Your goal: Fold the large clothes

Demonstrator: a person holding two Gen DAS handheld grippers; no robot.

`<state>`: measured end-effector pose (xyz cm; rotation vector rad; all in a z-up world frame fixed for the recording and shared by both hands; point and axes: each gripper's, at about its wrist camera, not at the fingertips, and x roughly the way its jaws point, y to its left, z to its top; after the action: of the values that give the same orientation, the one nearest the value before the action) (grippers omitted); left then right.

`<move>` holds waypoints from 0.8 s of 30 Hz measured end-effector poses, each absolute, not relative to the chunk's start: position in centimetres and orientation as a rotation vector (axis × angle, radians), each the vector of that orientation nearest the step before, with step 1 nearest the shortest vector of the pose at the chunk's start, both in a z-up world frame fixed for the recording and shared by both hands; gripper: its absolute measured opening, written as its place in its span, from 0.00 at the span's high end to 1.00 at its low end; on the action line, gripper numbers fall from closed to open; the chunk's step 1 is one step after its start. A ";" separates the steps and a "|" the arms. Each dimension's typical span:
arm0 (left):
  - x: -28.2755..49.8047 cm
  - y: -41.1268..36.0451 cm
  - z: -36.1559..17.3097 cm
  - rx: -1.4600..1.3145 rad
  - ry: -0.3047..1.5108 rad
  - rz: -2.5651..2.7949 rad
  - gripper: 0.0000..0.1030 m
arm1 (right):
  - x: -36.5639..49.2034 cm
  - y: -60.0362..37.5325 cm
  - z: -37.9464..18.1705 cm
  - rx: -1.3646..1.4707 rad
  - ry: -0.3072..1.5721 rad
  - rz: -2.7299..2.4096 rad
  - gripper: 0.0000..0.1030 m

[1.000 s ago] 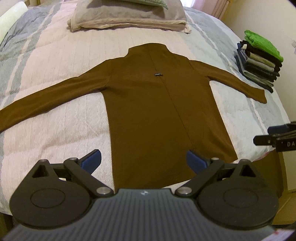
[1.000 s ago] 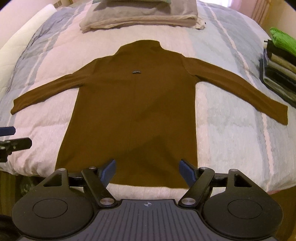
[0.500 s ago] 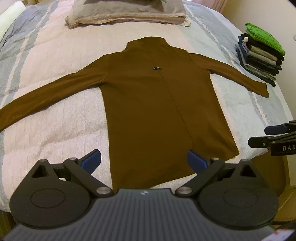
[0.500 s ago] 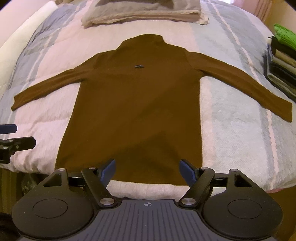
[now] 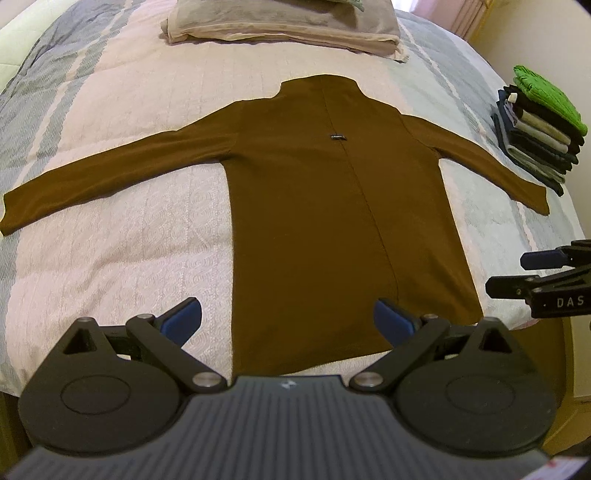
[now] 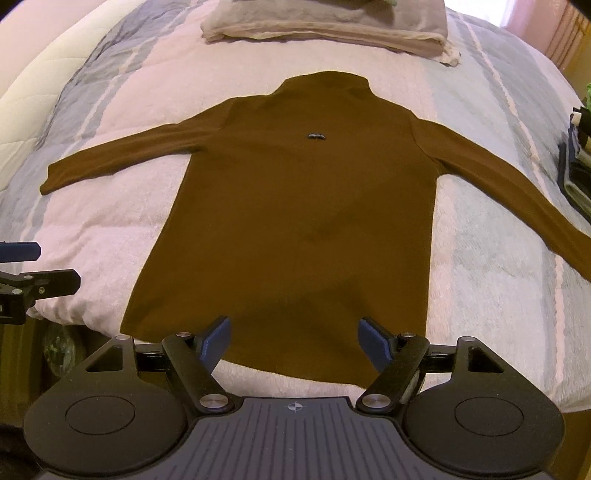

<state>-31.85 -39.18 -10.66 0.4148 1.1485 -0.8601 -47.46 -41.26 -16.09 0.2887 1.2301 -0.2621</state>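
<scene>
You have a bed covered by a quilted bedspread (image 5: 122, 236) in pale pink, grey and light blue stripes. At its far end lies a flat beige pillow (image 5: 280, 22), with something green-grey just showing on top of it. By the right edge of the bed sits a stack of folded clothes (image 5: 535, 136), mostly dark and grey, topped by a bright green knitted piece (image 5: 546, 98).

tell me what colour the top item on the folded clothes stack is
Bright green top item on the folded clothes stack, clearest in the left wrist view.
</scene>
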 end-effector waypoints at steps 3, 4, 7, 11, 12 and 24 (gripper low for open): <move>-31.8 -39.3 -10.7 0.412 1.151 -0.859 0.05 | -47.4 -41.3 -16.2 0.291 1.232 -0.265 0.29; -31.7 -39.3 -10.7 0.412 1.151 -0.859 0.05 | -47.4 -41.4 -16.2 0.293 1.232 -0.268 0.29; -31.8 -39.3 -10.7 0.413 1.150 -0.859 0.05 | -47.2 -41.7 -16.1 0.296 1.230 -0.271 0.29; -31.3 -39.4 -10.6 0.404 1.149 -0.848 0.05 | -46.8 -42.1 -16.2 0.299 1.220 -0.267 0.29; -31.2 -39.4 -10.5 0.401 1.147 -0.844 0.05 | -46.7 -42.2 -16.2 0.297 1.217 -0.263 0.29; -26.7 -33.1 -9.6 0.316 1.109 -0.677 0.05 | -42.0 -39.7 -15.8 0.203 1.134 -0.121 0.29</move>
<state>-26.70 -33.06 -9.58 0.3160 1.1086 -0.6770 -42.00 -39.72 -15.79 0.2030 1.1337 -0.1215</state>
